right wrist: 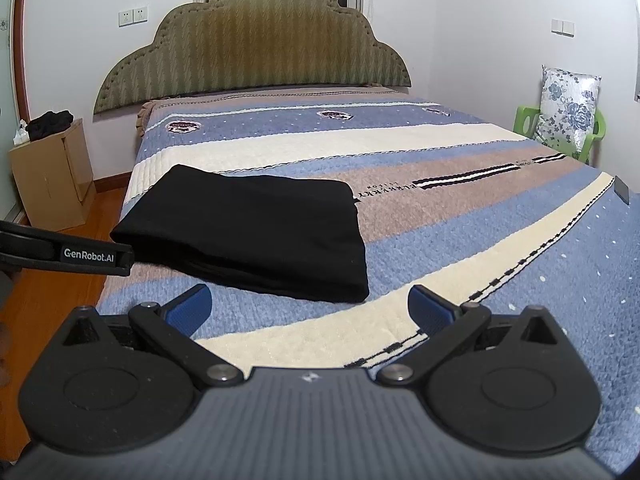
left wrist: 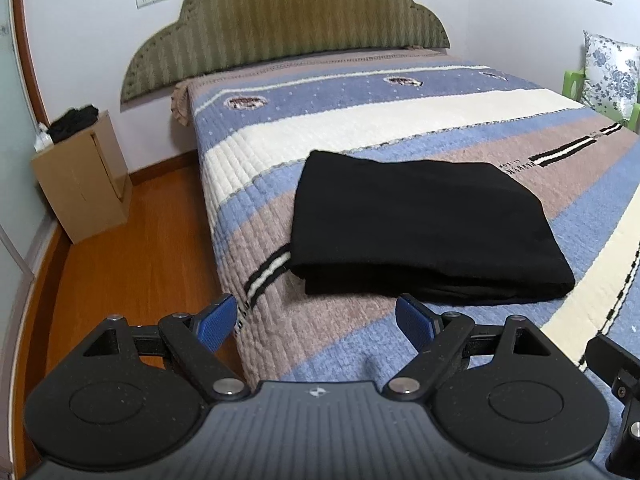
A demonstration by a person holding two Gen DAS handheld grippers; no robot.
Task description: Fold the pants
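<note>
The black pants (left wrist: 424,224) lie folded into a flat rectangle on the striped bed cover (left wrist: 360,120), near the bed's left edge. They also show in the right wrist view (right wrist: 256,232). My left gripper (left wrist: 316,320) is open and empty, just short of the pants' near edge. My right gripper (right wrist: 310,308) is open and empty, a little back from the pants and to their right. The left gripper's body (right wrist: 64,254) shows at the left edge of the right wrist view.
A cardboard box (left wrist: 84,184) with dark clothes on top stands on the wood floor left of the bed. A green chair (right wrist: 560,136) with a floral cushion stands at the right. A padded headboard (left wrist: 288,28) backs the bed. A small dark object (right wrist: 622,190) lies at the bed's right.
</note>
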